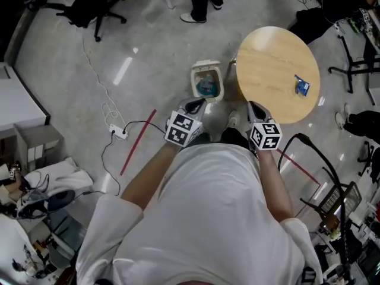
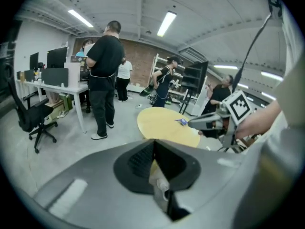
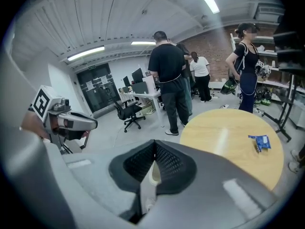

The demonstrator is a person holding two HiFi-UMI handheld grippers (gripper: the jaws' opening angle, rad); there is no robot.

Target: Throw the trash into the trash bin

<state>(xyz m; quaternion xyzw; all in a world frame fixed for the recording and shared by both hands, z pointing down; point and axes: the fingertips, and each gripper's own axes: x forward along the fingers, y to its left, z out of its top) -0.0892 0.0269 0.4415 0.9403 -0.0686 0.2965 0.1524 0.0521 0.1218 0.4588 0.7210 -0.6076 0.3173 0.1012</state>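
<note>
Left gripper and right gripper were held near, jaws pressed together, empty. Further out, the blue wrapper lay on the table, right of the trash bin. It was judged light, crinkly and soft, best pinched at an edge.

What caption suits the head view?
Person holds left hand-held gripper and right hand-held gripper, both shut, toward a trash bin beside a round table bearing a blue wrapper.

Round wooden table — black office chair
</note>
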